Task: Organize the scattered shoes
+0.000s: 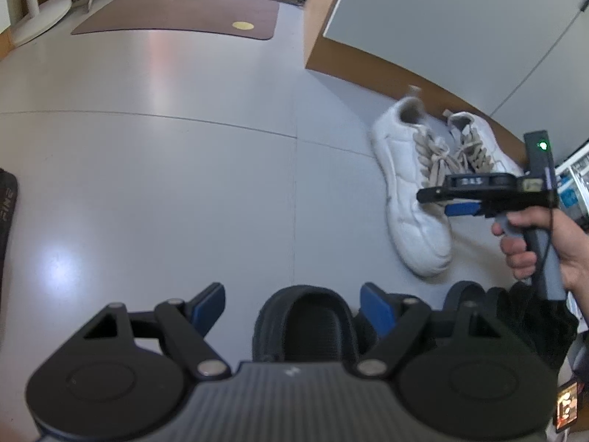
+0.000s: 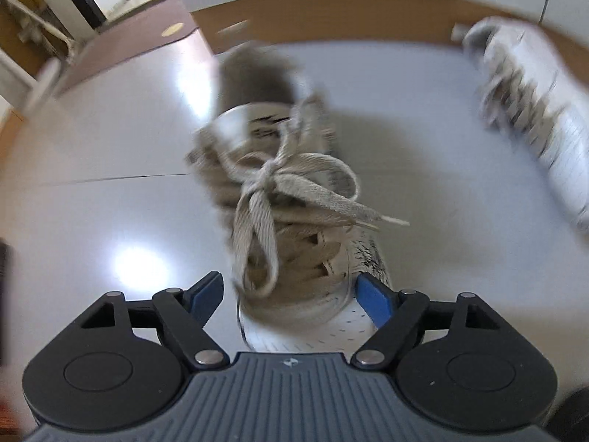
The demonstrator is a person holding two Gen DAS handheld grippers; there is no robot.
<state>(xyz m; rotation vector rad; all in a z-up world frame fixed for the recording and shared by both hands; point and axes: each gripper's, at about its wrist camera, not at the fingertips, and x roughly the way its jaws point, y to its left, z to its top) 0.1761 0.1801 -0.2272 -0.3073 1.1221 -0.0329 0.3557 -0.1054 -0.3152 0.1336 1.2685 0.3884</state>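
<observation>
In the left wrist view my left gripper [image 1: 292, 304] hangs open over a black slipper [image 1: 305, 316]; the slipper lies between the fingers with a gap at the left pad. A second black slipper [image 1: 464, 294] sits just to its right. Two white sneakers with beige laces lie by the wall, the near one [image 1: 412, 199] and the far one [image 1: 478, 140]. A hand holds my right gripper [image 1: 441, 202] over the near sneaker. In the blurred right wrist view my right gripper [image 2: 291, 294] straddles that sneaker [image 2: 294, 221]; the right pad is at its side and the left pad stands clear. The other sneaker [image 2: 533, 121] lies at upper right.
A brown doormat [image 1: 176, 14] lies at the far end of the grey tiled floor [image 1: 165, 184]. A white cabinet with a wooden base [image 1: 368, 70] runs behind the sneakers. A dark object [image 1: 7, 202] lies at the left edge. A white round base [image 1: 40, 18] stands far left.
</observation>
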